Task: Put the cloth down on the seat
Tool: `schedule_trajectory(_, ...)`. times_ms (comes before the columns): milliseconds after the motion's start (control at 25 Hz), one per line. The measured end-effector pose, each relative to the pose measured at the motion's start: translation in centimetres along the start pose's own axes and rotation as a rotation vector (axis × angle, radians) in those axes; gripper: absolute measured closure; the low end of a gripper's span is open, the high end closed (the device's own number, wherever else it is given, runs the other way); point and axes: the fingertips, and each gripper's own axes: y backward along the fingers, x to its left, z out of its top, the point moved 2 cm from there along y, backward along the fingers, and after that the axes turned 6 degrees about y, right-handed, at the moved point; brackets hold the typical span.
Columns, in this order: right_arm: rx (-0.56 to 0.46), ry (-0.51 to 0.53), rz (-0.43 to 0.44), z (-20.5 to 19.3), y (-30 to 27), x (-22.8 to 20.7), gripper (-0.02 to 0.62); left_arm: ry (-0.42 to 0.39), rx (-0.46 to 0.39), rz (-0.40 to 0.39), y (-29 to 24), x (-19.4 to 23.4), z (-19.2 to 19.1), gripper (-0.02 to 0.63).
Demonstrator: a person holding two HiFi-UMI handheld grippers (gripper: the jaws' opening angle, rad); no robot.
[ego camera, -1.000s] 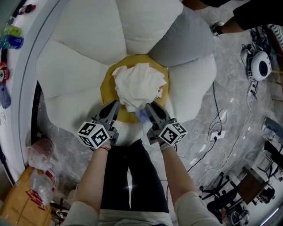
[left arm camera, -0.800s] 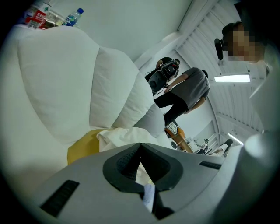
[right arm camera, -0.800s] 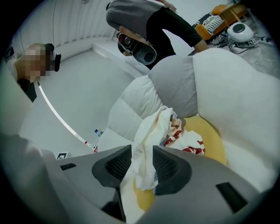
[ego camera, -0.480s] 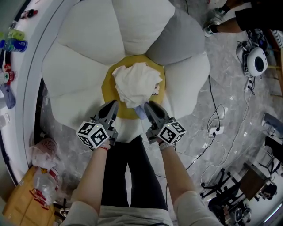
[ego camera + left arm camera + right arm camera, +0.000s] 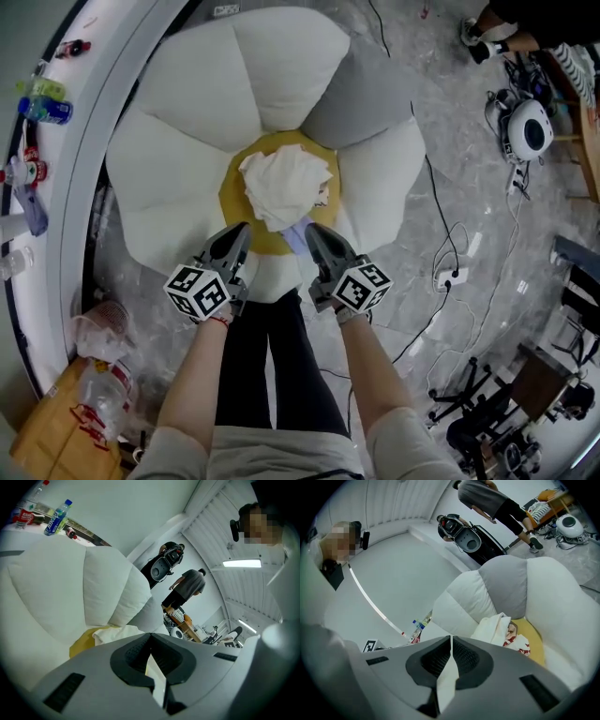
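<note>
the cloth (image 5: 284, 186) lies in a crumpled white heap on the yellow centre (image 5: 234, 199) of the flower-shaped seat (image 5: 159, 164), ringed by white petals (image 5: 281, 66) and one grey petal (image 5: 361, 94), so the putting-down looks done: the heap rests on the cushion under its own weight and no jaw touches it. the right gripper view shows a bit of red print in its folds. what is left, by my reading, is little more than drawing the hands clear, unless the cloth is meant to be spread flat, which the task does not ask. the left gripper (image 5: 241, 228) hangs just short of the heap's near-left edge, its jaws together at the tips with nothing between them; its own view shows only a thin sliver of light lower down between the pads, with the cloth beyond. the right gripper (image 5: 314, 229) hangs by the near-right edge, apart from the cloth; its jaws have just been closing and meet at the tips, empty. a pale bluish patch (image 5: 294, 234) sits between the two grippers at the heap's near edge; it may be a fold of the cloth, but the head view is too soft there to say
</note>
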Motion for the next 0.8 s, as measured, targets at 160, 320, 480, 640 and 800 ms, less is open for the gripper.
schedule_trajectory(160, -0.023, 0.009, 0.023, 1.9, 1.0, 3.2, 0.566, -0.029, -0.003, 0.0, 1.6, -2.2, 1.3, 0.592)
schedule_trajectory(320, -0.021, 0.034, 0.047, 3.5, 2.0, 6.5, 0.571, -0.048, 0.018, -0.024, 3.1, -5.0, 2.3, 0.592)
schedule_trajectory(480, -0.023, 0.075, 0.08, 5.6, 3.0, 10.0, 0.574, -0.075, 0.033, -0.06, 4.7, -8.3, 3.5, 0.592)
schedule_trajectory(640, -0.036, 0.113, 0.109, 7.9, 4.5, 13.2, 0.575, -0.106, 0.045, -0.093, 6.1, -11.5, 4.6, 0.592)
schedule_trajectory(800, -0.057, 0.123, 0.128, 9.8, 6.7, 16.3, 0.575, -0.128, 0.056, -0.128, 7.8, -14.8, 5.4, 0.592)
